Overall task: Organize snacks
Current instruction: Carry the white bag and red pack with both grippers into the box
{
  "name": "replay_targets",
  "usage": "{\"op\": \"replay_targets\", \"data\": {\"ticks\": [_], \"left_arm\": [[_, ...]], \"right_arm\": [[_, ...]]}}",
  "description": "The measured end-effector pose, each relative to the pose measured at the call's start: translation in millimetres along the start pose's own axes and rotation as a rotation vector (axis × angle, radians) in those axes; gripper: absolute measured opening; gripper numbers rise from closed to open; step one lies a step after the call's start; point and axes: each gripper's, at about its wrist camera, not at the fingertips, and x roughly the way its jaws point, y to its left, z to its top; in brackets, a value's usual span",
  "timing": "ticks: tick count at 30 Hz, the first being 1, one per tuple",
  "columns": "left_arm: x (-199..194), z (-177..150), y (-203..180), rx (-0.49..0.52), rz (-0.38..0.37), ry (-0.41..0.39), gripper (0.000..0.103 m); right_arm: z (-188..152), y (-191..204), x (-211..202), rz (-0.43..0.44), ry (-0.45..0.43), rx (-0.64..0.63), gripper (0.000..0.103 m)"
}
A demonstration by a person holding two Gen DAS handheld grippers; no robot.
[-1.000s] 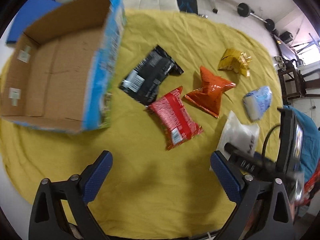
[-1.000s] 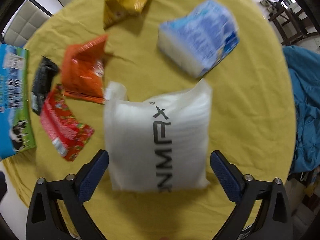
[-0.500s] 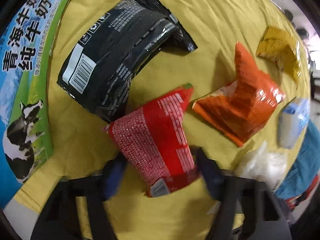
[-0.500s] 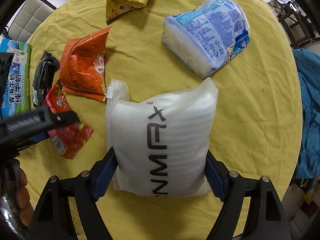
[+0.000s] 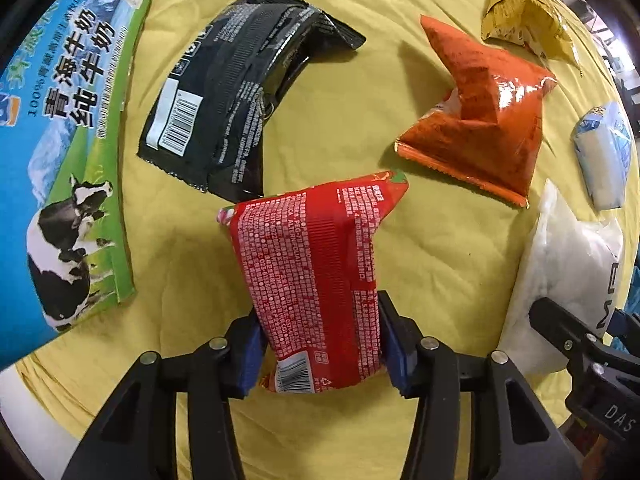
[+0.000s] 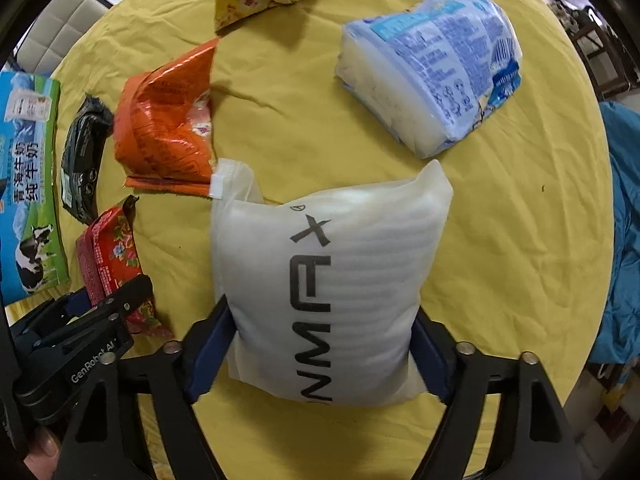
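Both grippers are loaded as we look down on the yellow cloth (image 5: 348, 92). Our left gripper (image 5: 320, 344) has its blue pads pressed against the sides of the red snack packet (image 5: 316, 264), pinching it near its barcode end. Our right gripper (image 6: 320, 356) is clamped the same way on the white foam pouch (image 6: 324, 280), pads squeezing both flanks of its near end.

Just beyond the red packet lies the black snack bag (image 5: 232, 92), barcode side up, and to its right the orange bag (image 5: 480, 128) sits puffed up on the cloth. Farther off we see the yellow packet (image 5: 520, 20), with the blue-and-white pack (image 6: 432, 76) on the far right. Along the left edge stands the milk carton box (image 5: 60, 152), cow picture facing us.

From the right wrist view, a fingertip (image 6: 42, 446) shows at the bottom left corner.
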Motion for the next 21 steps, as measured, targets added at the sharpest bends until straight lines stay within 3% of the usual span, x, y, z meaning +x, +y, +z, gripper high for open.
{"op": "replay_targets", "data": {"ticks": [5,21], "left_arm": [[-17,-16,7,0.001,0.011,-0.025,0.042],[-133,-71,10,0.023,-0.008,-0.214,0.042]], "right_arm": [[-16,4,-18,-0.019,-0.043,-0.03,0.067],[-81,2,-107,0.065,-0.167,-0.059,0.066]]}}
